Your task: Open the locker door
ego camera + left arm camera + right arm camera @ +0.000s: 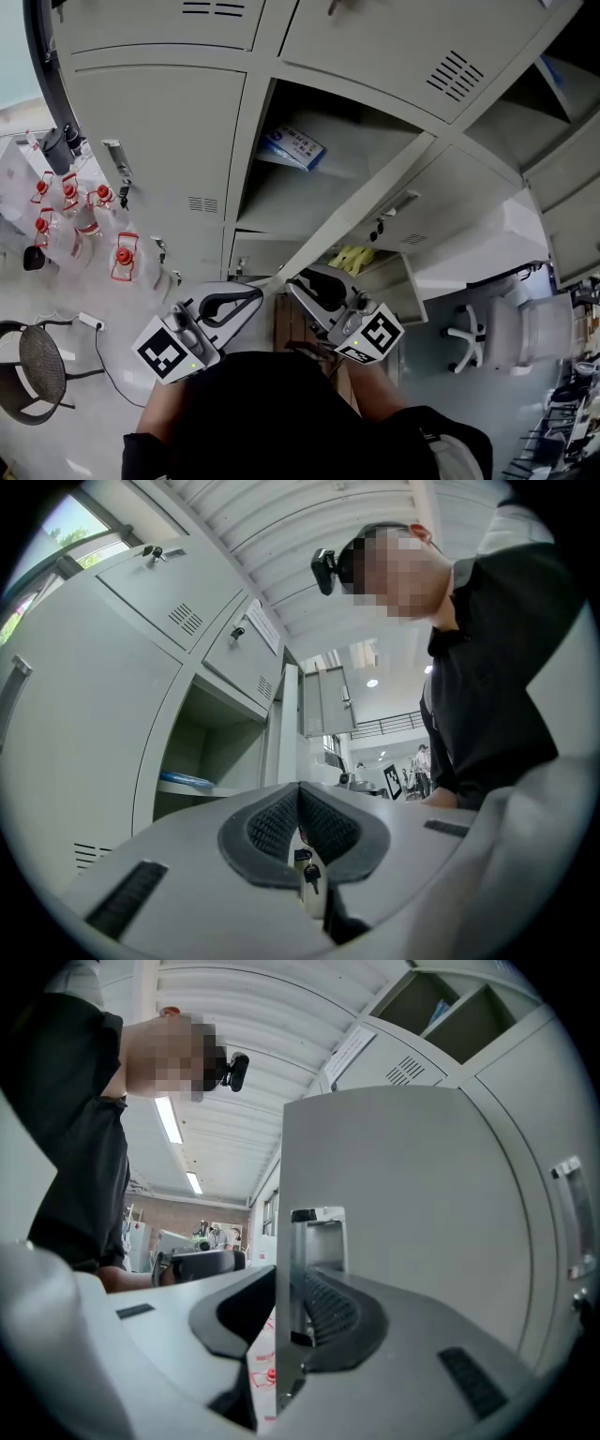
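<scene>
The grey locker door (459, 187) stands swung out from the bank of lockers, and I see it nearly edge-on. My right gripper (314, 286) straddles its lower edge. In the right gripper view the door (394, 1194) runs between the jaws of the right gripper (286, 1283), beside its recessed handle (317, 1241). The left pad stands off the edge, so this gripper is open. My left gripper (258, 298) sits just left of the door's corner. Its pads meet at the tips of the left gripper (300, 794), and small keys (307, 866) hang in the slit behind them.
The opened compartment holds a blue-and-white packet (292, 148); a lower one holds something yellow (352, 258). Red-capped water bottles (75, 216) and a round chair (37, 366) stand on the floor at left. A white office chair (487, 337) is at right.
</scene>
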